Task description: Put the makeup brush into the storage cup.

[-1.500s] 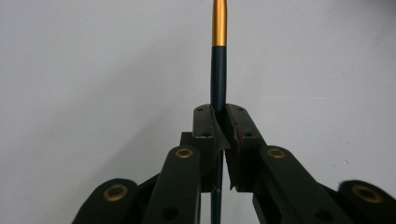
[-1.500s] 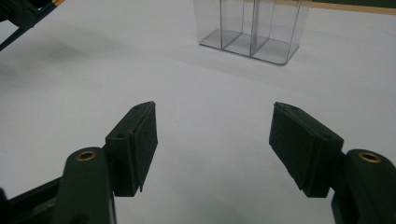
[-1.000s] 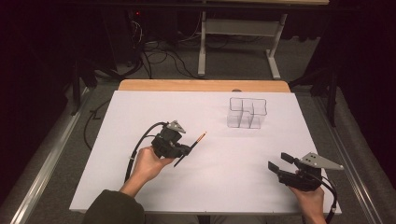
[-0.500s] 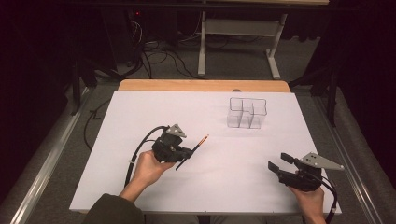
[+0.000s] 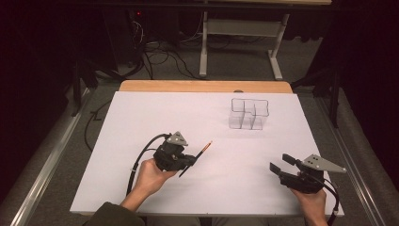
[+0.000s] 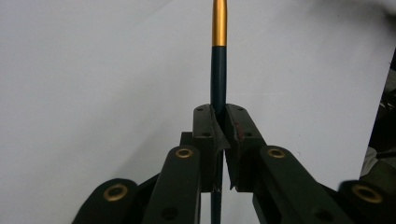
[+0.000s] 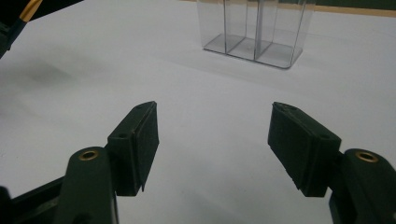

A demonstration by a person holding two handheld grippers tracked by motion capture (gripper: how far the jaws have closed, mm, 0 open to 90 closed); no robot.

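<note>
Clamping a slim dark-green pen with an orange tip (image 6: 218,70) in the left gripper (image 6: 219,126), right gripper (image 7: 212,144) wide apart, facing a clear plastic compartment organiser (image 7: 254,28) on the white desk (image 5: 141,113)

Slim dark pen (image 6: 218,74) – orange-gold end, lifted aslant, pinched mid-shaft, above the white table's near-left

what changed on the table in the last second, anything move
Very little. The left gripper, shut on the pen, drifted slightly toward the near edge and to the right; the pen went with it, its gold end still pointing toward the clear organizer. Nothing was picked up or let go. The right gripper stayed put with its jaws open, and the organizer did not move on the white table.
</note>
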